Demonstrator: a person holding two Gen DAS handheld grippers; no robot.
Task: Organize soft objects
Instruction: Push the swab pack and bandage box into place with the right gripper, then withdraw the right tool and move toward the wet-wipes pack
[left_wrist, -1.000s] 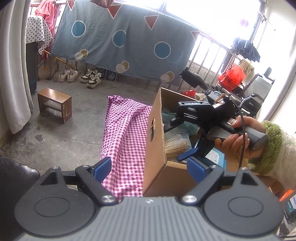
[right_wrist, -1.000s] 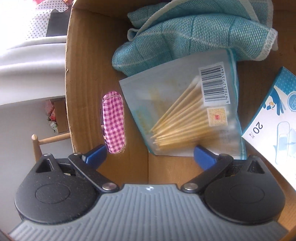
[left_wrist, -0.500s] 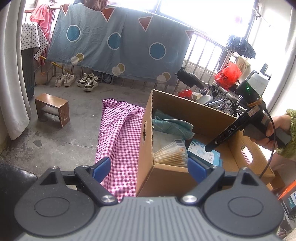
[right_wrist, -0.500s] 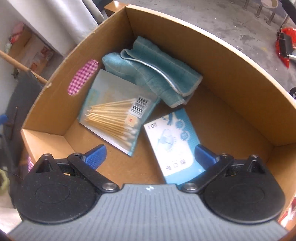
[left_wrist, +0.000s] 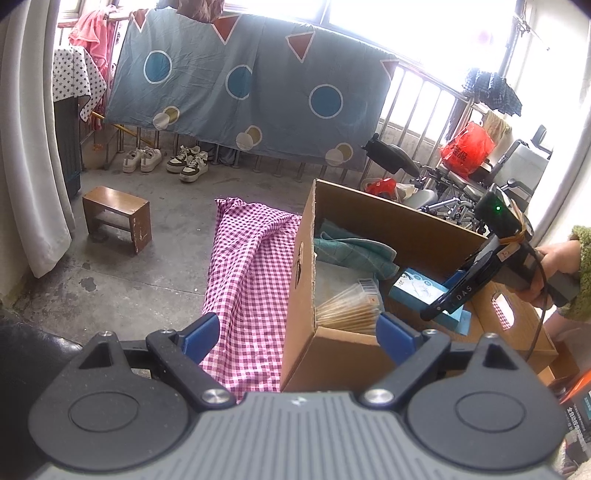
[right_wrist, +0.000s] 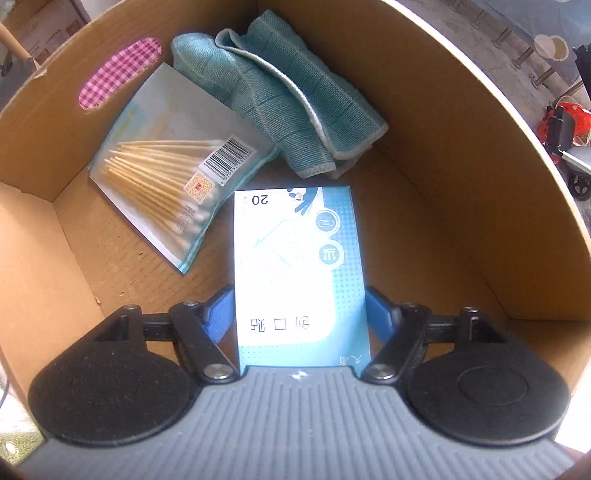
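My right gripper straddles the blue packet on the box floor, fingers apart, beside its long edges, contact unclear; packet's long axis runs straight ahead toward the towel; left gripper open, outside the box.

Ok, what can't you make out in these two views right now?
- Right gripper: fingers flank the blue box; actual squeeze unclear, right wrist view.
- Box's near end: covered by the gripper body.
- Towel: lower part hidden by the carton wall, left wrist view.
- Swab bag text: too small.
- Left gripper: open, holding nothing.
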